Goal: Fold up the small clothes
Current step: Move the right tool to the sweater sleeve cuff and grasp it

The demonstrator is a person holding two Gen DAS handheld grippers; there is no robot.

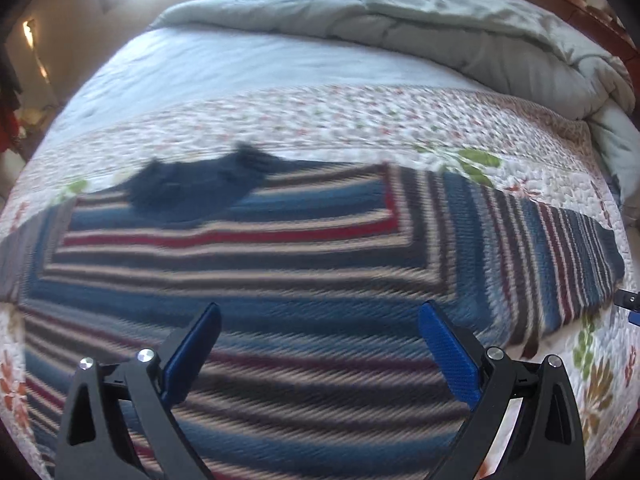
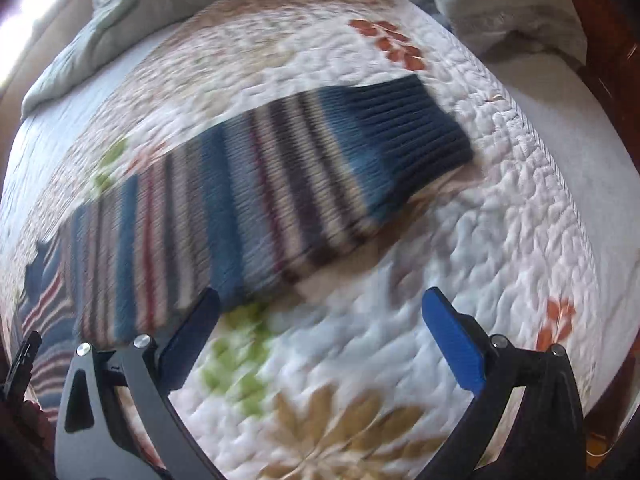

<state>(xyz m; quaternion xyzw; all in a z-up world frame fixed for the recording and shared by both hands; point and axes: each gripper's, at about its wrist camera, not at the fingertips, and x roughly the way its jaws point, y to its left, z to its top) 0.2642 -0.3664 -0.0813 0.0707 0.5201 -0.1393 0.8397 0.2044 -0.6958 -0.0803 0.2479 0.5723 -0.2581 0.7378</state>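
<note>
A striped knit sweater in blue, red, cream and dark bands lies spread flat on the bed, its dark blue collar at the far left. My left gripper hovers open above the sweater's body, nothing between its blue pads. In the right wrist view one sleeve stretches out across the quilt and ends in a dark blue ribbed cuff. My right gripper is open over the quilt just beside the sleeve's near edge, holding nothing. Both views are motion-blurred.
A white floral quilt covers the bed. A bunched pale grey-green duvet lies along the far side, with a pillow and a dark wooden bed frame at the right. The other gripper's tip shows at the right edge.
</note>
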